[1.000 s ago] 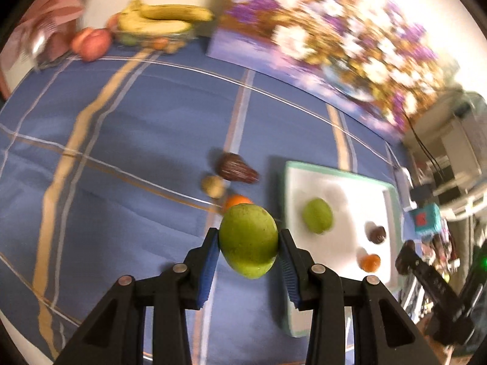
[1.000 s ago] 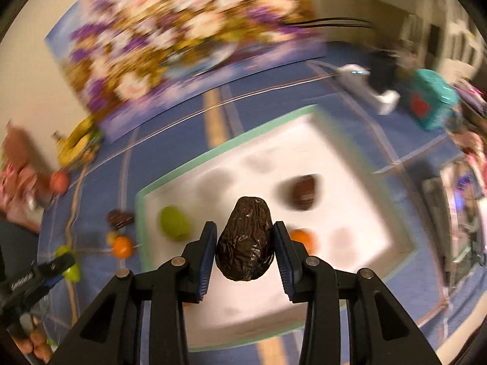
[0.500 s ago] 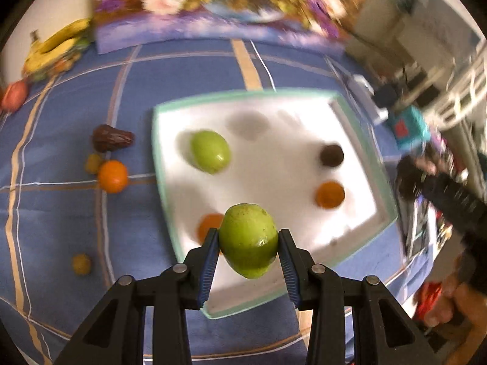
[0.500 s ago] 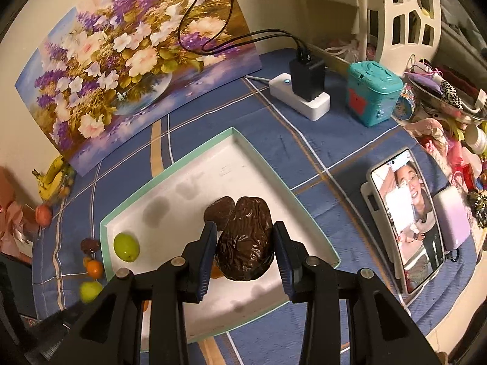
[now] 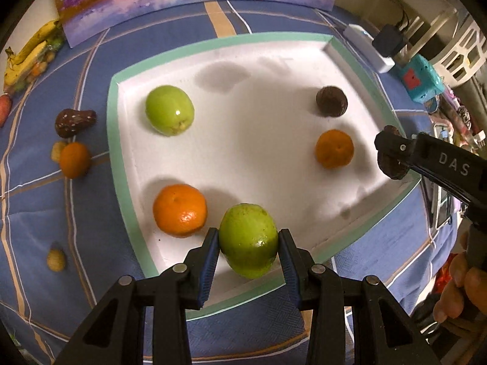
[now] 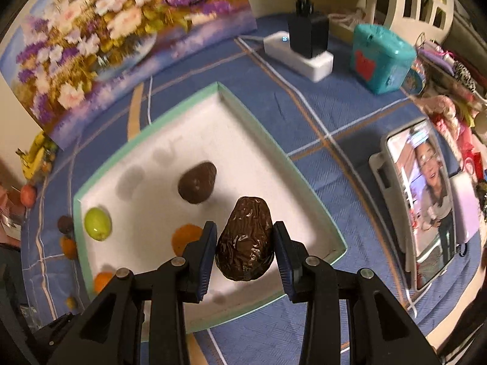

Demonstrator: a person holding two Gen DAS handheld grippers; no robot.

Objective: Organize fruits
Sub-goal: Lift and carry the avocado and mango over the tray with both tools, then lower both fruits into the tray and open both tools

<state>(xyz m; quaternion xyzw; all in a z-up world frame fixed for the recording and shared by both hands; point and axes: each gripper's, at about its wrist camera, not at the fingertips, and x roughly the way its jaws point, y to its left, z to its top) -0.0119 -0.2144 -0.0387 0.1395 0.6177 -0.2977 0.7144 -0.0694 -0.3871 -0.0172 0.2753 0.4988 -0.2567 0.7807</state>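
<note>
Tools with fruit above tray

Glossy green fruit, wrinkled shiny dark avocado, matt white tray, woven blue cloth.

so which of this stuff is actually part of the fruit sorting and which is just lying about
Part of the job:
- white tray with mint-green rim
- green fruit in the left gripper
- wrinkled dark brown fruit in the right gripper
- loose green fruit, two oranges, dark fruit in the tray
- brown fruit, orange on the blue cloth

Lying about:
- flower painting
- white power strip
- teal box
- phone
</note>
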